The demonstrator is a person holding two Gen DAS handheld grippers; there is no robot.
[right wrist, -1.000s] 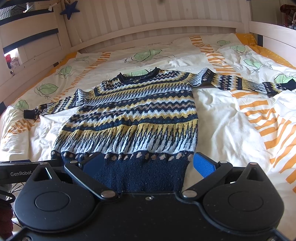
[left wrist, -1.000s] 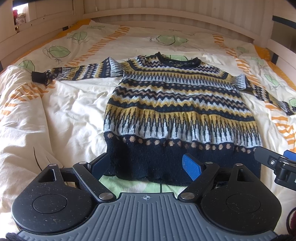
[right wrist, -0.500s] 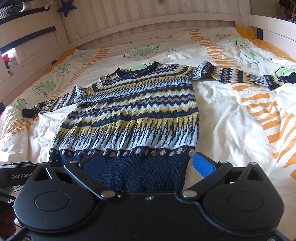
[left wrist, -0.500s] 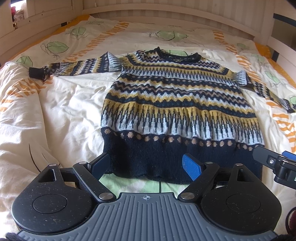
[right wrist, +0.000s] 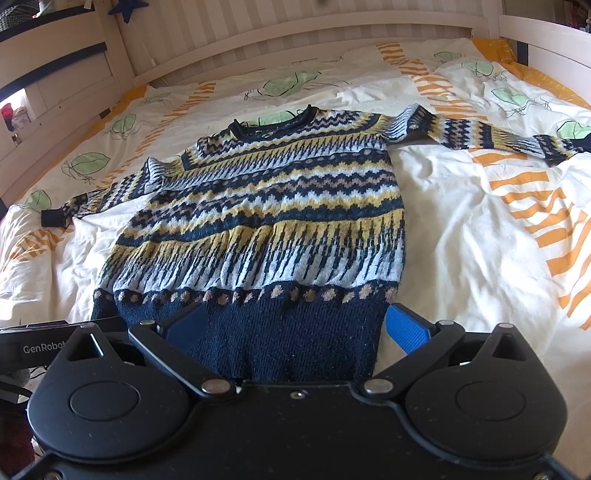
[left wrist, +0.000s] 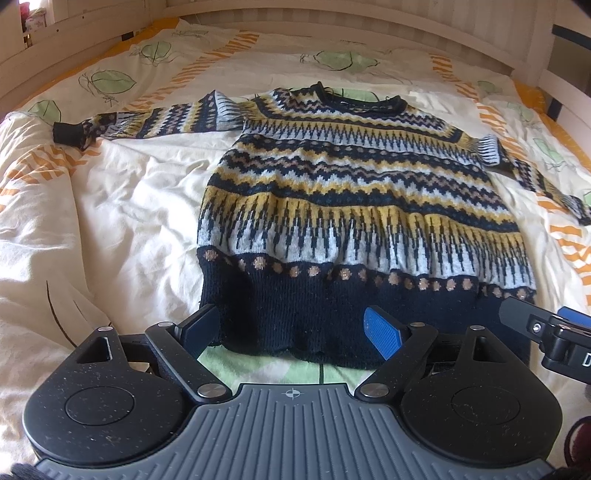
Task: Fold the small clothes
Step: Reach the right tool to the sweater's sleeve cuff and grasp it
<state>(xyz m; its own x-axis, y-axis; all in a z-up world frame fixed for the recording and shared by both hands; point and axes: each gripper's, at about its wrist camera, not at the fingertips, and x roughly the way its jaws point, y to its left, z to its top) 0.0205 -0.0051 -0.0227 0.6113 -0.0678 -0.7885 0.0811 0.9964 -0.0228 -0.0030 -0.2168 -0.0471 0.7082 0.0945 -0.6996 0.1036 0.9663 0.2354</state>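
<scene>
A thick navy, mustard and pale-grey patterned knit sweater (left wrist: pixel 354 206) lay face up and spread flat on the cream duvet with orange stripes and green leaf prints (left wrist: pixel 110 206) of a white wooden slatted bed (right wrist: pixel 295 33), neckline toward the headboard, both sleeves stretched out sideways from the body, plain navy ribbed hem nearest the cameras. Left hand-held gripper (left wrist: pixel 291 330) hovered just over the hem's left corner, jaws wide apart, nothing between the blue pads, hem not pinched. Right hand-held gripper (right wrist: pixel 295 326) was over the hem's right corner, jaws likewise spread apart and empty; one blue pad sat just past the sweater's right side edge, above the duvet. Judged handling: chunky wool-type knit, soft and floppy, moderately heavy for a small garment, not slippery, not fragile, though loose stitches could snag on a pad edge. It should drape and sag when lifted, so both layers need pinching together. Best holds looked like the two hem corners on the ribbed band, or later the cuffs and shoulder seams for folding sleeves in. The duvet underneath was soft and wrinkled, easy to grab by mistake along with the hem. Readable writing: "GenRobo…", cut off, on the other gripper's body at the left edge of the right wrist view; no garment label visible.
</scene>
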